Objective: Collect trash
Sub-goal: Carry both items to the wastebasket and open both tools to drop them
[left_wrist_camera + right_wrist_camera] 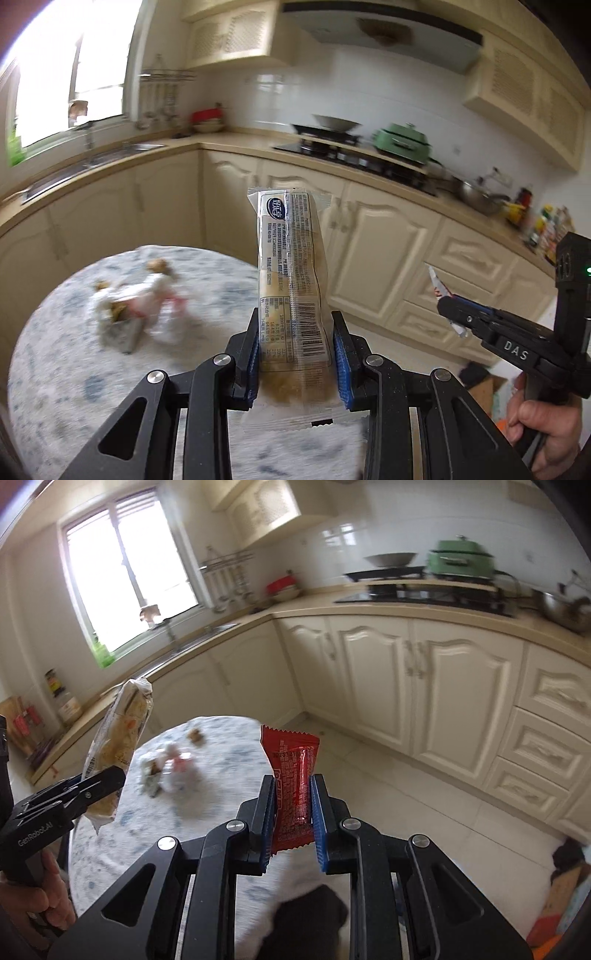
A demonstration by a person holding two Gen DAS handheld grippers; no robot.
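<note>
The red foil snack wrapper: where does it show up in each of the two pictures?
Left wrist view: only a thin edge-on sliver of the red foil snack wrapper at the right, pinched in the right gripper.
Right wrist view: centre, upright between the blue pads.
Shared landmark: the green lidded pot on the counter.

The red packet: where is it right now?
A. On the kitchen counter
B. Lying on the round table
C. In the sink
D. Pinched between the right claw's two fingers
D: the red packet stands upright, pinched between the blue pads of the right claw, held up off the round table behind it.
</note>
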